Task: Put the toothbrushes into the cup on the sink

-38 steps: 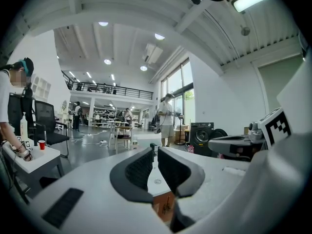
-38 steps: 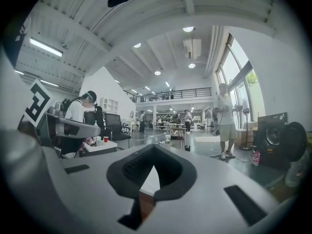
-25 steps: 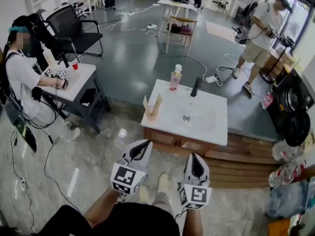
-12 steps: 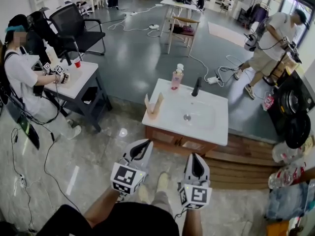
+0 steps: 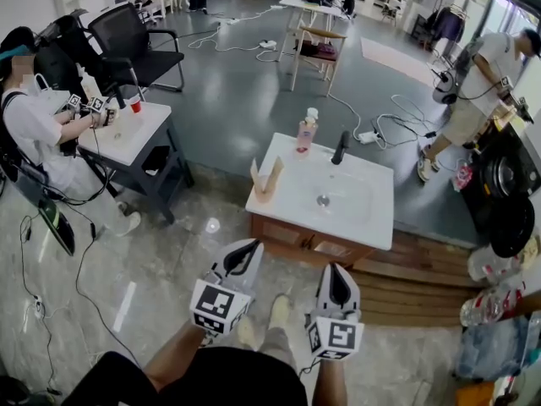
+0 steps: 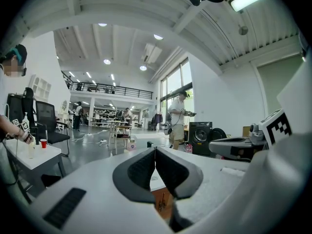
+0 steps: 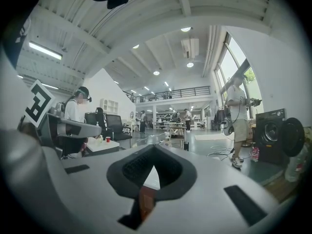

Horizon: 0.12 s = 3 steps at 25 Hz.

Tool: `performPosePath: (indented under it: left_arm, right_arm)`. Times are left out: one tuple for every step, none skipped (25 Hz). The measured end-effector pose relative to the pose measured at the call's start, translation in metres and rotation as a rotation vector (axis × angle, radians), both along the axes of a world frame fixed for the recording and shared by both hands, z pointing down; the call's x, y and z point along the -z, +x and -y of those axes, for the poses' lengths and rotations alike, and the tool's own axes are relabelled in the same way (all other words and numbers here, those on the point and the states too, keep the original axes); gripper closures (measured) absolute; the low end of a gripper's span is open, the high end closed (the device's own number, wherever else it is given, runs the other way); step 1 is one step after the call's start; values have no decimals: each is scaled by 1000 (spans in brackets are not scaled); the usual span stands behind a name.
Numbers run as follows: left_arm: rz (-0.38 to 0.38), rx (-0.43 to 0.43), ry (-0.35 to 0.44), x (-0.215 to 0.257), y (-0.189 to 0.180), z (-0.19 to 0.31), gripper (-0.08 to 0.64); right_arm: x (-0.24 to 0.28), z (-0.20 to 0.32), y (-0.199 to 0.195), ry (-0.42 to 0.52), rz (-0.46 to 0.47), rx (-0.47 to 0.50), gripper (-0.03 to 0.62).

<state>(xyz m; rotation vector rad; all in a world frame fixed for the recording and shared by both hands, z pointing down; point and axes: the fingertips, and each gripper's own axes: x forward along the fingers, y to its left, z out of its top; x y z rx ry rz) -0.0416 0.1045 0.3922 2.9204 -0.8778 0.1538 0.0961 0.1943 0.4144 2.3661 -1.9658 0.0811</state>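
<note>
A white sink top (image 5: 372, 218) on a wooden cabinet stands ahead of me in the head view. On its front left corner two pale sticks (image 5: 265, 181) lean in a V out of a small holder; they are too small to name. A pink bottle (image 5: 305, 132) and a black faucet (image 5: 340, 148) stand at the back rim. My left gripper (image 5: 250, 246) and right gripper (image 5: 331, 268) hang side by side short of the cabinet, both shut and empty. The jaws meet in the left gripper view (image 6: 155, 152) and in the right gripper view (image 7: 154, 152).
A seated person (image 5: 38, 134) works at a small white table (image 5: 139, 134) with a red cup (image 5: 134, 104) at the left. A washing machine (image 5: 507, 201) stands at the right, behind a standing person (image 5: 482, 74). Cables (image 5: 397, 108) lie on the floor. Wooden boards (image 5: 414, 269) flank the cabinet.
Both grippers keep their place, shut. The standing person at the back right has walked further right, and the view has shifted slightly.
</note>
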Motion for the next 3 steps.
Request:
performPosePath:
  left_arm:
    - [2, 0, -8, -1, 0, -1, 555]
    - [5, 1, -16, -2, -1, -2, 555]
    - [7, 1, -22, -4, -1, -2, 555]
  right_arm:
    - [0, 0, 0, 1, 0, 0, 594]
    - [-1, 0, -1, 1, 1, 1, 594]
    - [-1, -1, -1, 0, 2, 2, 594]
